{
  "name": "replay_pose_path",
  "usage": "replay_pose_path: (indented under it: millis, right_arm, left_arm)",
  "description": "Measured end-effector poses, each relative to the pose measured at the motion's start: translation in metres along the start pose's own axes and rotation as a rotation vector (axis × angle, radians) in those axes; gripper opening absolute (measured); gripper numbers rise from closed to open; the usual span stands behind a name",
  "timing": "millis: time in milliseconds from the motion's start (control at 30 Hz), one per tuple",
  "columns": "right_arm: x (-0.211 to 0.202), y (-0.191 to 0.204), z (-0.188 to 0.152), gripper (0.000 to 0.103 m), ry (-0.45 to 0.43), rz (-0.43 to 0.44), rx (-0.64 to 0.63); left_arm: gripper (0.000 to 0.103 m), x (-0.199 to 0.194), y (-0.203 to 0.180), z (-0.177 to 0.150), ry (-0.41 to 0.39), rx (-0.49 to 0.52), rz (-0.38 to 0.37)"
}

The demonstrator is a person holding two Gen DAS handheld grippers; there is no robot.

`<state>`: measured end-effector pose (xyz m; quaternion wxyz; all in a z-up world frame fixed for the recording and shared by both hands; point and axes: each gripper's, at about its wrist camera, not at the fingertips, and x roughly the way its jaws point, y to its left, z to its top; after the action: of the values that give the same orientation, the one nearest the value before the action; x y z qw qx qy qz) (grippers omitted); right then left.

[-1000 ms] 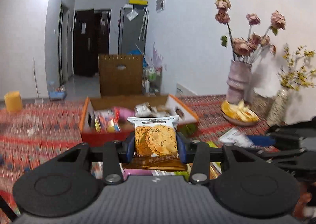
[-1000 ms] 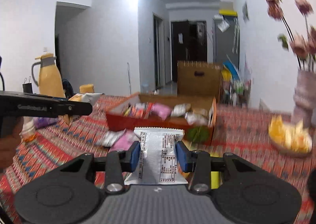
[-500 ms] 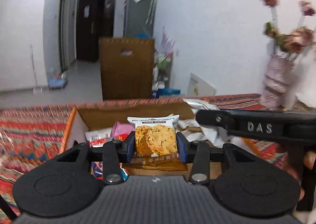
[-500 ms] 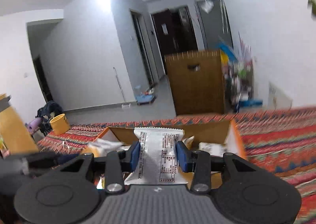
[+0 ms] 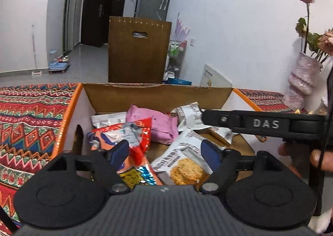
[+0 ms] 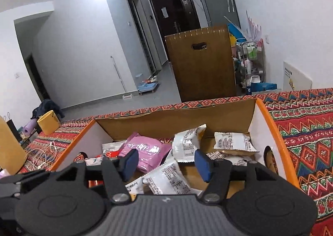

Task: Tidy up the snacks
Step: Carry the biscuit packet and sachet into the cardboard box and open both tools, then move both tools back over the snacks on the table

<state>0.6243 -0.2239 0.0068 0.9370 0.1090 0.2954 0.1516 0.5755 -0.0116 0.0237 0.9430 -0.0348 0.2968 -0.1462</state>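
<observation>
An open cardboard box (image 5: 158,94) with orange rims stands on the patterned tablecloth and holds several snack packets. My left gripper (image 5: 166,152) is open over the box; the cookie packet (image 5: 183,163) lies loose below it beside a red packet (image 5: 129,134) and a pink packet (image 5: 154,123). My right gripper (image 6: 166,162) is open over the same box (image 6: 177,117); a white packet (image 6: 168,179) lies under it, with a pink packet (image 6: 145,150) behind. The right gripper's arm crosses the left wrist view (image 5: 260,124).
A pink vase of dried roses (image 5: 301,84) stands on the table to the right of the box. A brown chair back (image 6: 199,63) rises beyond the table's far edge. A yellow cup (image 6: 49,124) and loose cords (image 6: 43,152) lie at the left.
Both grippers moved forward over the box and opened. The cookie packet and the white packet dropped out of the jaws into the box.
</observation>
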Motion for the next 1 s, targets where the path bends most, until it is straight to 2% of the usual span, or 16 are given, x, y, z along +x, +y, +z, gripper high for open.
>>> replay_pose_path:
  millis: [100,233,333,367,467,567,600,733,800,867,1000]
  right_arm:
    - [-0.006,0.003,0.004,0.059,-0.014,0.0,-0.013]
    - [-0.023,0.015,0.007,0.06,-0.042,-0.023,-0.061]
    - [-0.047,0.023,0.006,0.076,-0.073,-0.041,-0.074]
    - [-0.057,0.024,0.005,0.085,-0.09,-0.052,-0.08]
    - [-0.085,0.031,0.0,0.087,-0.103,-0.067,-0.124]
    - [-0.123,0.036,-0.004,0.09,-0.116,-0.068,-0.157]
    - [-0.137,0.037,-0.005,0.092,-0.123,-0.066,-0.17]
    - [-0.199,0.04,-0.022,0.094,-0.171,-0.057,-0.199]
    - [-0.229,0.04,-0.038,0.103,-0.193,-0.055,-0.201]
    - [-0.26,0.04,-0.06,0.103,-0.21,-0.054,-0.186]
    - [-0.309,0.046,-0.105,0.103,-0.216,-0.062,-0.207]
  left_arm:
    - [0.078,-0.005,-0.004,0.004,-0.005,0.006,0.025]
    - [0.079,-0.023,-0.017,0.009,-0.045,0.068,0.032]
    - [0.085,-0.041,-0.022,0.011,-0.071,0.064,0.042]
    - [0.088,-0.049,-0.02,0.01,-0.068,0.049,0.036]
    - [0.088,-0.071,-0.019,0.005,-0.037,0.047,0.052]
    - [0.09,-0.109,-0.021,-0.007,-0.048,0.066,0.076]
    - [0.094,-0.125,-0.023,-0.012,-0.062,0.073,0.067]
    - [0.1,-0.19,-0.036,-0.036,-0.125,0.088,0.04]
    - [0.101,-0.224,-0.041,-0.055,-0.159,0.062,0.025]
    - [0.101,-0.254,-0.045,-0.077,-0.187,0.035,0.002]
    - [0.103,-0.303,-0.057,-0.119,-0.236,0.023,0.047]
